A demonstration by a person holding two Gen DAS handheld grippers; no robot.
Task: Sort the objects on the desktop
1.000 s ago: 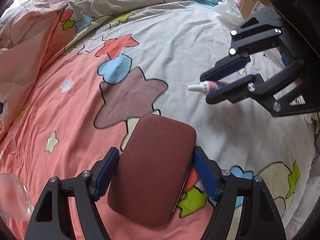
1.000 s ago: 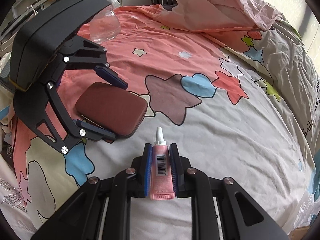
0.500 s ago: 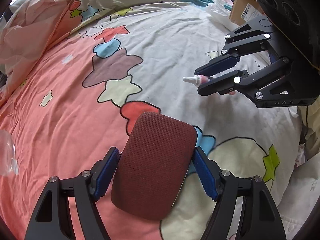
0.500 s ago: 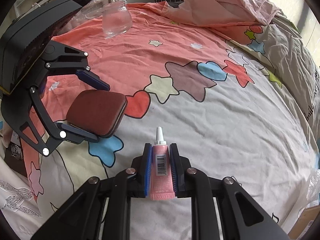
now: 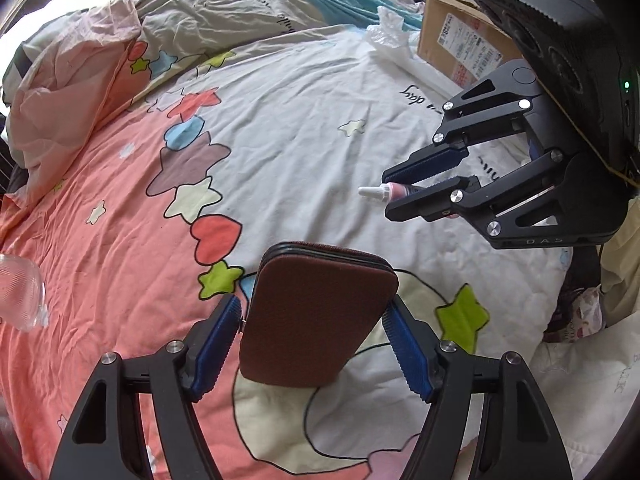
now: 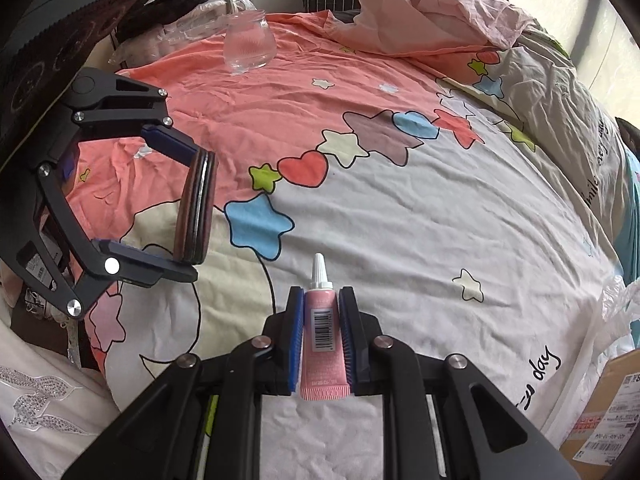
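Observation:
My left gripper (image 5: 314,312) is shut on a dark red fabric case (image 5: 316,312), held upright above the bed; in the right wrist view the case (image 6: 196,210) shows edge-on between that gripper's (image 6: 190,212) blue pads. My right gripper (image 6: 322,300) is shut on a small pink tube (image 6: 323,332) with a white nozzle and a barcode. Seen from the left wrist, the tube (image 5: 384,193) pokes out of the right gripper (image 5: 390,196) at the right, above the white part of the sheet.
A star-patterned pink and white sheet (image 6: 400,220) covers the bed. A clear glass jar (image 6: 249,44) stands at its far pink end, also seen as the jar (image 5: 18,296) at the left edge. A crumpled pink quilt (image 6: 432,12), a cardboard box (image 5: 456,46) and a plastic bag (image 5: 390,32) lie around.
Both grippers have pulled back toward the near edge of the bed with their loads. The red case has tipped from lying flat to standing upright in the left gripper.

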